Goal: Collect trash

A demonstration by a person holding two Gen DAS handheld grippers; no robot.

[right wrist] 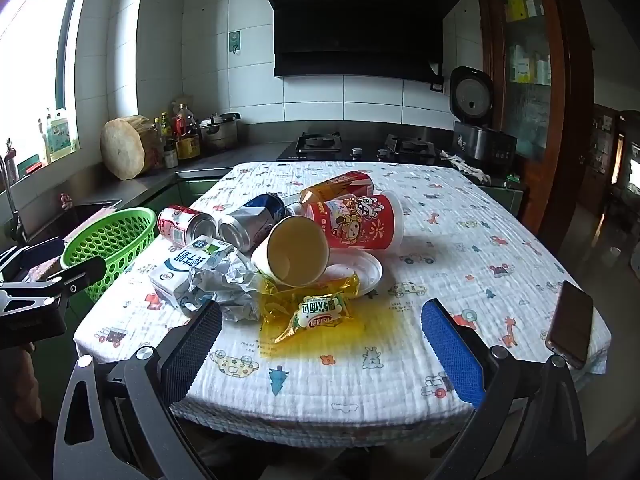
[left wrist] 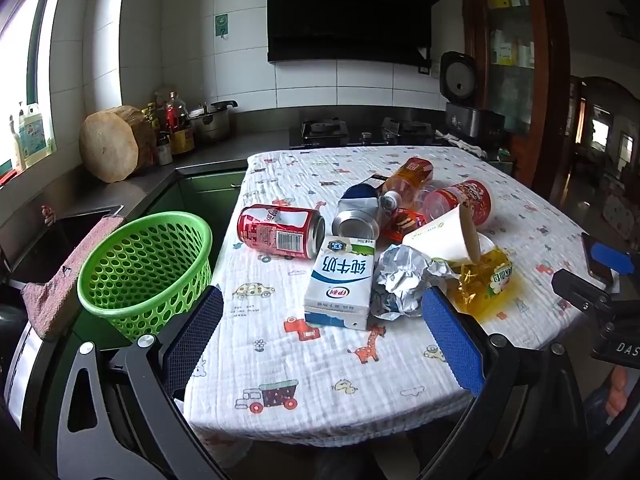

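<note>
A heap of trash lies on the cloth-covered table (left wrist: 320, 380): a red cola can (left wrist: 280, 232), a dented silver can (left wrist: 356, 216), a white milk carton (left wrist: 340, 280), crumpled foil (left wrist: 400, 280), a tipped paper cup (right wrist: 296, 248), a yellow wrapper (right wrist: 316, 308), a red noodle cup (right wrist: 360, 220) and an orange bottle (right wrist: 340, 186). A green basket (left wrist: 144, 268) stands off the table's left edge. My left gripper (left wrist: 323, 294) is open just short of the carton. My right gripper (right wrist: 322, 306) is open in front of the wrapper. Neither holds anything.
A phone (right wrist: 570, 320) lies at the table's right edge. A yellow stain (right wrist: 360, 332) spreads around the wrapper. A pink cloth (left wrist: 68, 272) hangs beside the basket by the sink. Behind are the counter, a wooden block (left wrist: 112, 144), the stove (right wrist: 352, 146) and a rice cooker (right wrist: 476, 120).
</note>
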